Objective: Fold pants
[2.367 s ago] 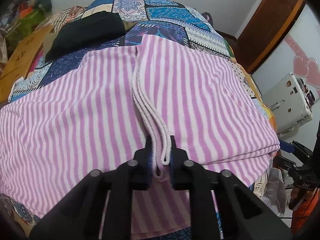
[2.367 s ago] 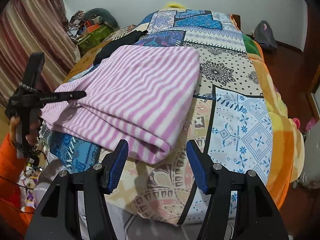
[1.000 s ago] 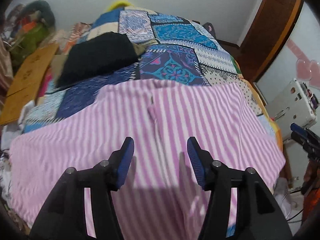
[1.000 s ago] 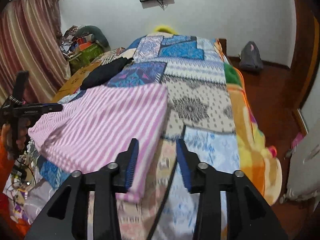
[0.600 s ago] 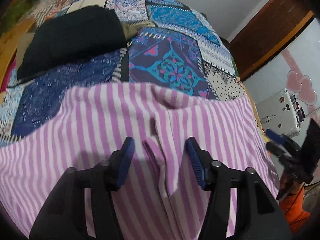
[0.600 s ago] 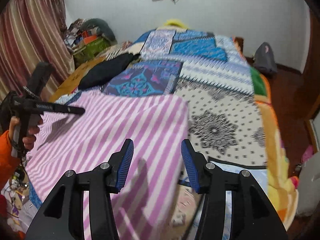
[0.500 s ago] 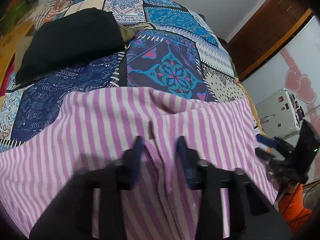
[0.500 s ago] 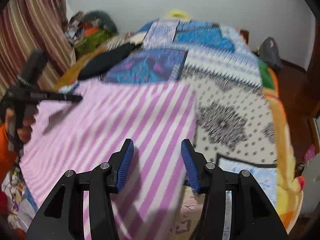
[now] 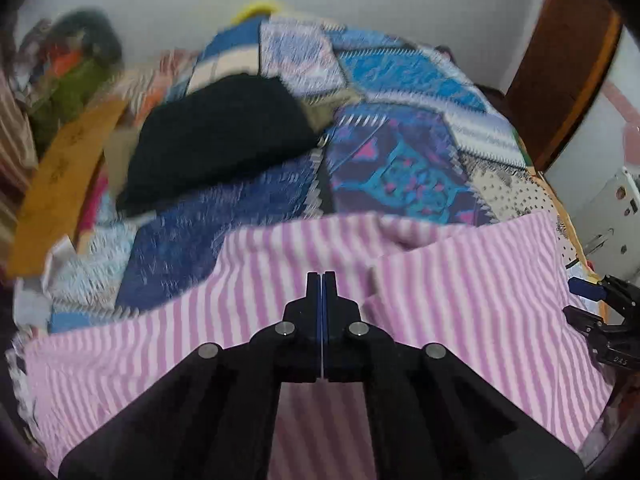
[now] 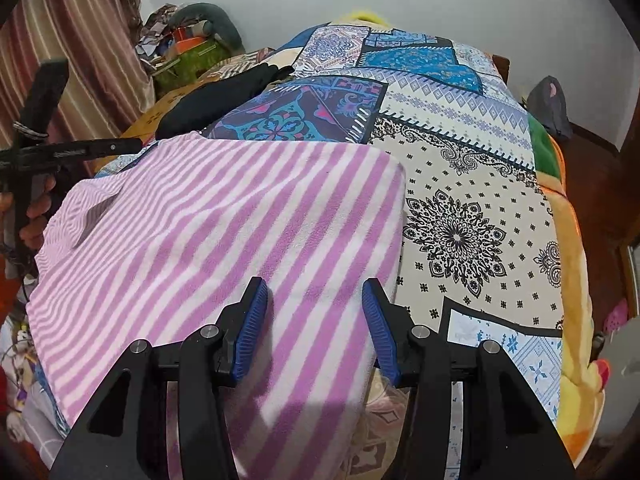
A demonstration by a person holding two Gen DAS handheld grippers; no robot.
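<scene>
While the pink-and-white striped fleece pants (image 10: 224, 240) lie spread flat on the patchwork-print bedspread (image 10: 460, 184), the step in hand looks like the start of another fold: both tools are over the near part of the cloth, neither holding any of it.

Left gripper (image 9: 322, 280): jaws have just closed, now clenched pad to pad, and no fabric shows between them, so it looks like a missed pinch near the centre seam. Right gripper (image 10: 316, 312): jaws apart, released, straddling the stripes close to the pants' right edge, pads not pressing.

Next move, I'd judge: left re-opens, both dip & pinch an edge, then carry it across to halve the pants. The layers must lift together.

The left wrist view is blurred but shows a black folded garment (image 9: 216, 136) beyond the pants, a white machine (image 9: 608, 212) at right & the other tool's tip. The right wrist view is sharp, showing the pants' right edge, a striped curtain (image 10: 88, 52) & a hand (image 10: 32, 212) on the left tool.
</scene>
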